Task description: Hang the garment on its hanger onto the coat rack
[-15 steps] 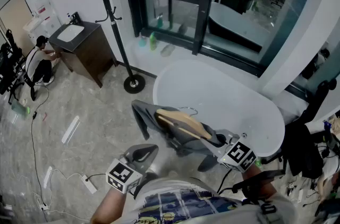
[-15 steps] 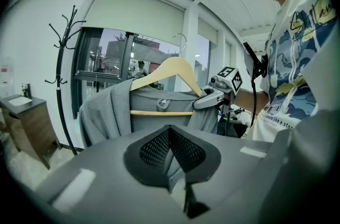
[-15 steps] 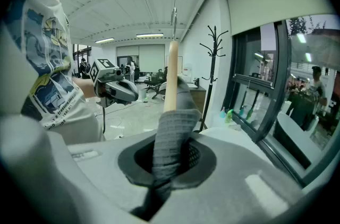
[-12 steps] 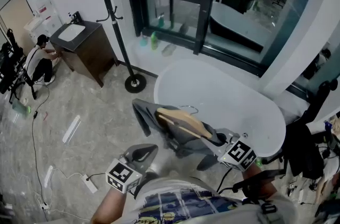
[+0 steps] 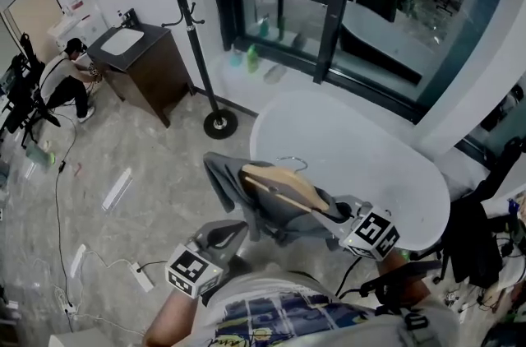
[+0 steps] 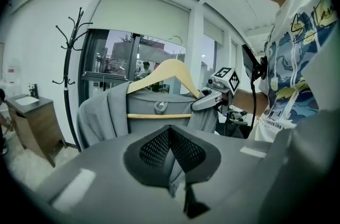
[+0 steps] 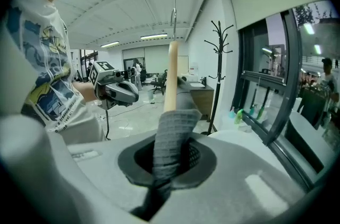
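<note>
Grey marbled floor (image 5: 156, 173) fills the left of the head view. At its far left we see a person (image 5: 67, 82) crouched beside a dark wood cabinet (image 5: 152, 78) with a white sink top. Just right of the cabinet stands the black coat rack (image 5: 195, 25), upright on its round base.

Low in that view we have the left gripper (image 5: 220, 237), marker cube toward us. In the left gripper view its fingers (image 6: 154, 148) are pressed together on a thin fold at the lower edge of the garment (image 6: 106, 111). The garment is grey and draped on a light wooden hanger (image 5: 283, 182). We see it held in the air between the two grippers, over the floor at the near edge of the tabletop, well apart from the coat rack. The hanger's metal hook sticks up in open air, not on the rack.

Right of that, the right gripper (image 5: 339, 215) has the hanger's near end. In the right gripper view its fingers are clamped on the grey cloth wrapped over that end, with bare wood rising straight above the pinch.

Further right we see the white oval tabletop (image 5: 362, 156), and behind it the dark-framed windows (image 5: 329, 0).
</note>
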